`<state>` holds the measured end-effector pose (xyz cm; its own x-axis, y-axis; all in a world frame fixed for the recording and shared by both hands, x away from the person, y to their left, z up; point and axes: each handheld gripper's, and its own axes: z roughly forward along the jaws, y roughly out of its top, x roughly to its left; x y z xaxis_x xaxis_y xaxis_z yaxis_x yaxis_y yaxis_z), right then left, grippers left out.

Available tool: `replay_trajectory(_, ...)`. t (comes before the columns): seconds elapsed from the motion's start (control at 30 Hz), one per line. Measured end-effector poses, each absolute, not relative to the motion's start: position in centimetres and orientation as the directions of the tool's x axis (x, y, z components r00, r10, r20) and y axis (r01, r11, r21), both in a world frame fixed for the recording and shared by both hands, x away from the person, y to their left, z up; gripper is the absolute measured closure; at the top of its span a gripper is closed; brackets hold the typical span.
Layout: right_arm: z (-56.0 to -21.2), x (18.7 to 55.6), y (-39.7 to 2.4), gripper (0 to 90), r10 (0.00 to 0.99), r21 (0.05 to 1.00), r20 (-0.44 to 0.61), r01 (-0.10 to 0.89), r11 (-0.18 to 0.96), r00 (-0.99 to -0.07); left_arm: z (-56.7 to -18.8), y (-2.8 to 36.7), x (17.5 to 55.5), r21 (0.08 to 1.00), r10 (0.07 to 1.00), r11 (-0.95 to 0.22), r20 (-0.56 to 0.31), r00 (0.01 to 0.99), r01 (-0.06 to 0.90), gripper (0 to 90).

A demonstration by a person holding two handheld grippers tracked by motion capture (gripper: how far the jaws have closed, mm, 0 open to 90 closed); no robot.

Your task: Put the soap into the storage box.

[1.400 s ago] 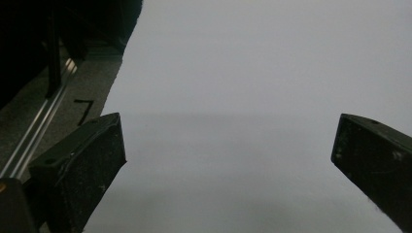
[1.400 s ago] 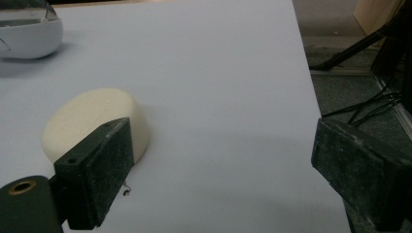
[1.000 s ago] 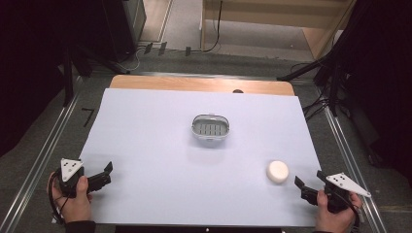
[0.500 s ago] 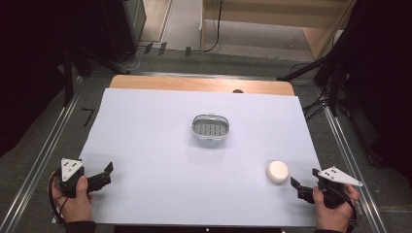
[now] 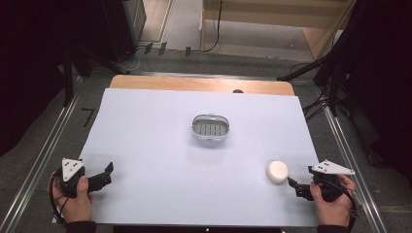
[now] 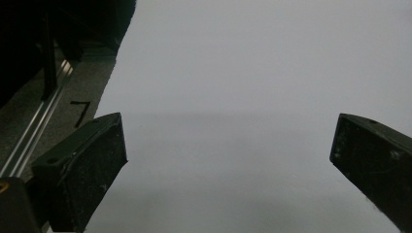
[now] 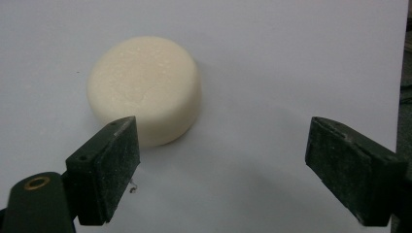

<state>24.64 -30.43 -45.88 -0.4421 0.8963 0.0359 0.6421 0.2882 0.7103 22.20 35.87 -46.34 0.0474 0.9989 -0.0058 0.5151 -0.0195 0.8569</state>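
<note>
A round cream soap bar (image 5: 278, 171) (image 7: 145, 89) lies on the white table cover at the right front. My right gripper (image 5: 293, 184) (image 7: 221, 165) stands open just short of it, jaws apart with nothing between them; the bar sits ahead and to the left of the gap. An oval metal soap dish (image 5: 210, 127) with a slotted floor sits at the table's middle. At the front left, my left gripper (image 5: 108, 171) (image 6: 228, 160) rests open over bare cover.
The white cover (image 5: 160, 160) spans most of the table, with a wooden strip (image 5: 194, 85) at the far edge. Metal rails (image 5: 43, 145) run along both sides. Dark stands and cables crowd the floor beyond.
My right gripper has shifted left toward the soap bar and lifted a little. The left gripper has stayed put.
</note>
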Motion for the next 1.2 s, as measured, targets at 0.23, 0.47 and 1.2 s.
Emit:
replay_trajectory(0.23, -45.7, 25.3, -30.1, 12.8, 0.876, 0.668, 0.040, 0.664, 0.334, -0.481, -46.3, 35.8, 22.2, 0.853, 0.999, -0.020, -0.005, 0.047, 0.521, 0.1)
replay_trajectory(0.47, -45.5, 25.9, -29.5, 12.9, 0.858, 0.619, 0.027, 0.682, 0.388, -0.512, -46.3, 35.8, 22.3, 0.852, 0.999, -0.025, -0.001, 0.049, 0.522, 0.1)
replay_trajectory(1.2, -44.9, 27.3, -27.4, 13.1, 0.808, 0.544, 0.024, 0.685, 0.484, -0.589, -46.3, 35.8, 22.3, 0.852, 0.999, -0.024, -0.005, 0.054, 0.522, 0.1)
